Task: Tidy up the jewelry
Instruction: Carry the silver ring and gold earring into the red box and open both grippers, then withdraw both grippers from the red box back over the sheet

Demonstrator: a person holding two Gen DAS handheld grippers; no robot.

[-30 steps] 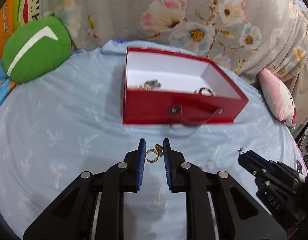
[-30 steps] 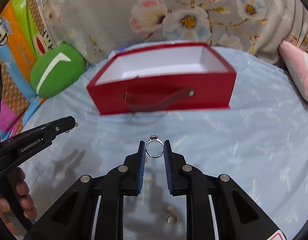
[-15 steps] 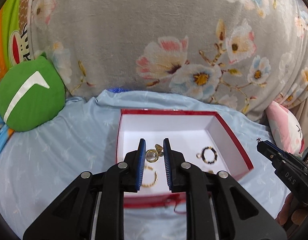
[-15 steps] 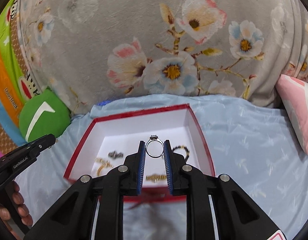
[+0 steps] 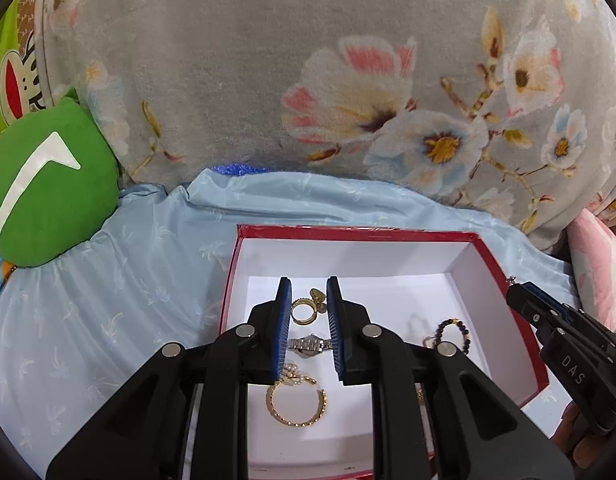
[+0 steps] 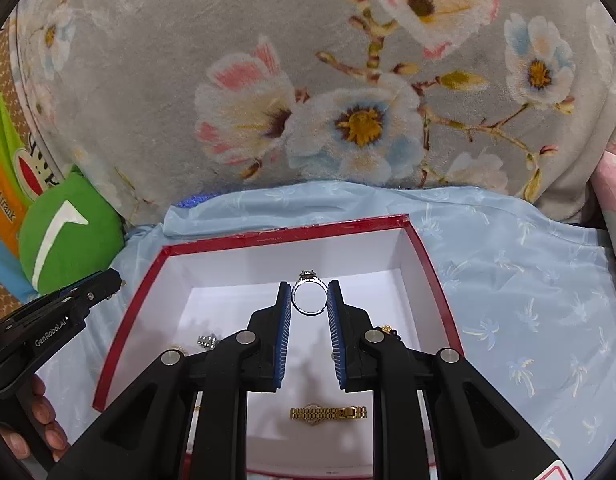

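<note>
Blue pads line the jaws of both grippers. A gold ring (image 5: 302,312) with a small gold charm (image 5: 318,295) beside it is seen between the jaws of the left gripper (image 5: 308,304). The charm is pressed against the right pad, but it cannot be told whether the ring is squeezed or only lies there. A silver ring (image 6: 309,297) with a little stone on top is pinched tight between the jaws of the right gripper (image 6: 309,300).

Both grippers are held over an open red box (image 5: 504,280) with white walls inside. On the box floor a silver watch (image 5: 310,344), a gold hoop bracelet (image 5: 296,402), a dark bead bracelet (image 5: 454,334) and a gold watch (image 6: 328,413) are laid. The box is set on a light blue sheet (image 5: 107,300). A green cushion (image 5: 47,184) is seen at the left, and a grey flowered blanket (image 6: 308,100) is piled up behind the box.
</note>
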